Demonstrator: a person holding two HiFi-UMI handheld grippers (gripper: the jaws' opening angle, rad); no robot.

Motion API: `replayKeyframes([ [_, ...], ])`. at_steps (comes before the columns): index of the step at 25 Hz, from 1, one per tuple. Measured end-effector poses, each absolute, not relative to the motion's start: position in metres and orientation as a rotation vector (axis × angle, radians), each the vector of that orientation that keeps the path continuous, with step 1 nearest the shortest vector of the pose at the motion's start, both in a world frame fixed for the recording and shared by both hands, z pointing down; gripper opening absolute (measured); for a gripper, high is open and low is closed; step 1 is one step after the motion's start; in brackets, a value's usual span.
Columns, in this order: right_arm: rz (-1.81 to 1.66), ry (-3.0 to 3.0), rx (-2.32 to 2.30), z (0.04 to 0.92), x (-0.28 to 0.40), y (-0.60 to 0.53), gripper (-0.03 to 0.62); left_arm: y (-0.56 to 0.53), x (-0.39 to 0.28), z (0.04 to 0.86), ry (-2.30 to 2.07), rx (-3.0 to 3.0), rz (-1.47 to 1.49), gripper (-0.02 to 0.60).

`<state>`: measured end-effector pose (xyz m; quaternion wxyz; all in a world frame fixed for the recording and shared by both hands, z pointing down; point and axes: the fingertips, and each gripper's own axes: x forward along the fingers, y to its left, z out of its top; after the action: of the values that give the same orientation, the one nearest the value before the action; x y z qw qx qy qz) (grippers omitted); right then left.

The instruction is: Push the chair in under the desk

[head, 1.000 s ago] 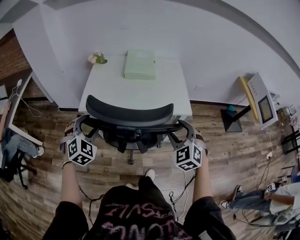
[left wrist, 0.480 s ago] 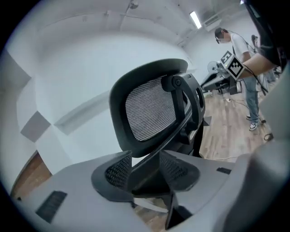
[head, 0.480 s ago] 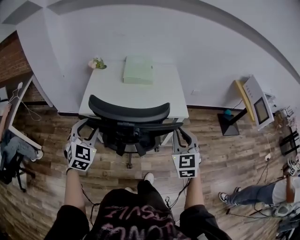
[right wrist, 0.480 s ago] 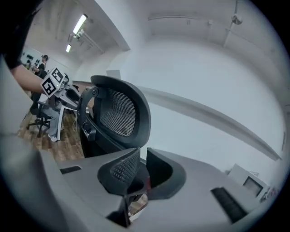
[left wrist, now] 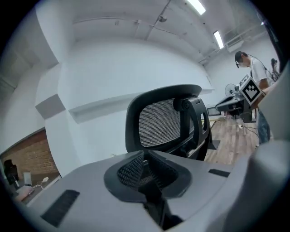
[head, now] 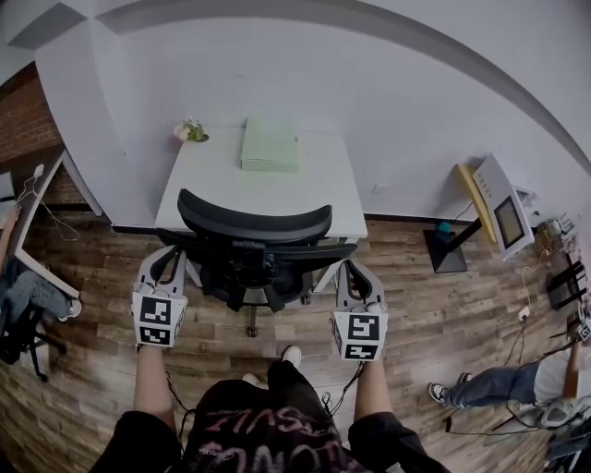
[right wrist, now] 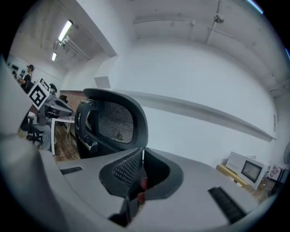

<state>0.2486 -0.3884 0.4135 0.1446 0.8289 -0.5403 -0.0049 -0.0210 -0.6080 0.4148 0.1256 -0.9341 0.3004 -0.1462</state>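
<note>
Both grippers, left (head: pixel 168 255) and right (head: pixel 352 270), jaws pressed together on nothing, hang just behind the black mesh chair (head: pixel 254 224), one at each side. The chair stands at the white desk's (head: pixel 212 181) near edge, on a wood-plank floor (head: pixel 443 305) before a white wall. A pale green box (head: pixel 270 145) and small flowers (head: pixel 191 130) sit on the desk. A second ago the grippers flanked the backrest; they have since drawn back. The backrest hides the seat.

White wall (head: pixel 277 65), wood-plank floor (head: pixel 434 305), brick wall (head: pixel 23 120) at left, ceiling strip lights (left wrist: pixel 197 6)
</note>
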Motion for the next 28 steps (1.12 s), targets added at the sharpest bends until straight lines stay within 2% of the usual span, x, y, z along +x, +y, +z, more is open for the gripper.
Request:
replayKeyframes([
  [8,-0.012,-1.567,2.423,0.41,0.246,-0.391,0.029,-0.604,-0.029,0.405,0.936,-2.779,-0.335,0.015],
  [28,0.01,-1.607,2.423,0.411,0.247,-0.397,0.026,-0.601,-0.024,0.402,0.951,-2.77,-0.351,0.015],
])
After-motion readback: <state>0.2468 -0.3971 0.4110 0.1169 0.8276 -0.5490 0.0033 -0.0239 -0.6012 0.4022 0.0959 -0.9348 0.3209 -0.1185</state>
